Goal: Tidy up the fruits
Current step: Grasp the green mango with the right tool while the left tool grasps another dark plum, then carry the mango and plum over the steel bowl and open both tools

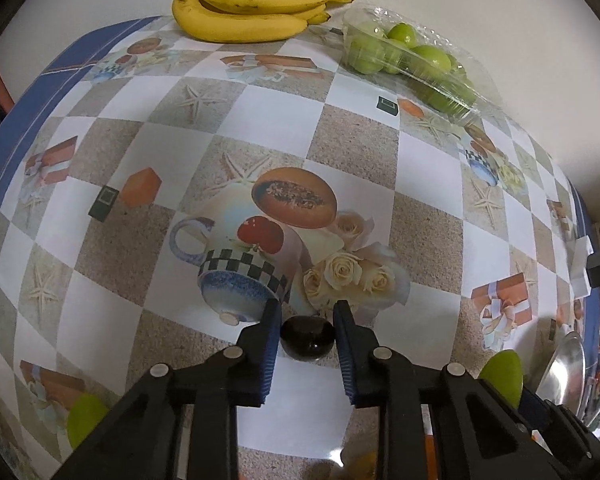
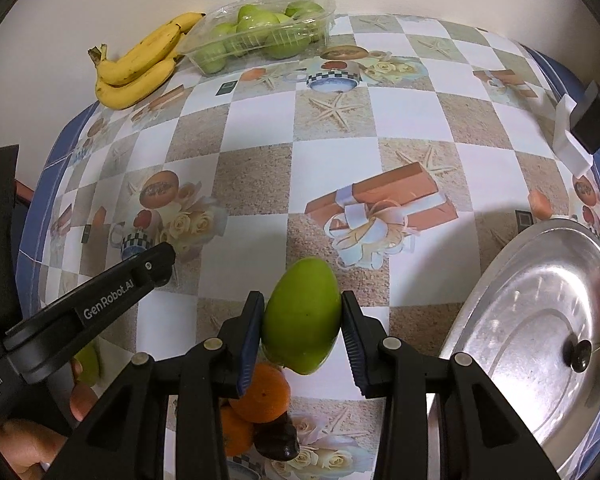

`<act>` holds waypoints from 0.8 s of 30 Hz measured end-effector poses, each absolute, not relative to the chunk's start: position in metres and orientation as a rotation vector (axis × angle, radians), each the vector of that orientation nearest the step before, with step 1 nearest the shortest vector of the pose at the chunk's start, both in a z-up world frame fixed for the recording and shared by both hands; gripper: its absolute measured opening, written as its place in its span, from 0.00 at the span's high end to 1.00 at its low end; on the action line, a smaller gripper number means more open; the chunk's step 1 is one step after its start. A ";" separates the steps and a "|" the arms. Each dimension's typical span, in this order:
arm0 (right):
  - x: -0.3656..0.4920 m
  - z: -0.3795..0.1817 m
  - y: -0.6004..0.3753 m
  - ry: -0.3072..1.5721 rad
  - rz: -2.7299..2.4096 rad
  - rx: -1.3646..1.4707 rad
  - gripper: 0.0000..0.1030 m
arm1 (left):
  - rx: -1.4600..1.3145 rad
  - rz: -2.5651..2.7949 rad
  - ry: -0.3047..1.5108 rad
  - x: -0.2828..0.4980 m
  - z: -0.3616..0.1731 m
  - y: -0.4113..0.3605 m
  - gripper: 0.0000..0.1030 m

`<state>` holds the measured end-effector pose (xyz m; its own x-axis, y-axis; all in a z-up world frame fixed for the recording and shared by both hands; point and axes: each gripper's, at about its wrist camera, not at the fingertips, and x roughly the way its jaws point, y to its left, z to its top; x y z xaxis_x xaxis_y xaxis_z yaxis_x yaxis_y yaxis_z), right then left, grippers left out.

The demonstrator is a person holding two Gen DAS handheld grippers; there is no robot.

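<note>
From the left wrist view, the left gripper [image 1: 307,342] points steeply down at the bench [image 1: 356,116], which carries a checked cloth printed with cups, roses and starfish. Its blue-padded fingers [image 1: 271,354] are closed in on a small dark fruit [image 1: 307,343], one pad against each side of it. At the far edge of the bench, against the wall, a bunch of bananas [image 1: 252,6] lies to the left of a clear plastic tray of green fruits [image 1: 412,64]. A green fruit [image 1: 502,376] shows near the right of this gripper, with the rim of a metal plate [image 1: 566,364] just beyond it. Another green fruit [image 1: 85,420] lies at the near left.

From the right wrist view, the right gripper [image 2: 302,326] holds a large green fruit [image 2: 300,316] between its pads, the jaws only partly open and pressed against both sides of it. Under it, at the near edge, lie two oranges [image 2: 264,394] and a dark fruit [image 2: 278,440]. The metal plate [image 2: 540,320] sits at the right, with one small dark fruit [image 2: 579,354] on it. The left gripper's arm [image 2: 100,308] reaches in from the left, and a hand [image 2: 24,446] shows at the near left corner. The bananas [image 2: 140,64] and the tray of green fruits [image 2: 260,32] stand at the far left by the wall.
</note>
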<state>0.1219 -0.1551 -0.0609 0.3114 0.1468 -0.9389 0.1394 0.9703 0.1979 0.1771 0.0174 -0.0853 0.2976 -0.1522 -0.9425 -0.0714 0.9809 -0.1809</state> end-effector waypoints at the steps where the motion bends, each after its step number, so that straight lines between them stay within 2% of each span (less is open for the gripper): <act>1: 0.122 -0.060 -0.155 1.257 0.005 0.263 0.61 | -0.202 -0.054 1.269 0.178 -0.086 0.017 0.73; 24: 0.097 -0.030 -0.181 1.224 -0.025 0.279 0.61 | -0.187 -0.053 1.209 0.150 -0.040 0.009 0.73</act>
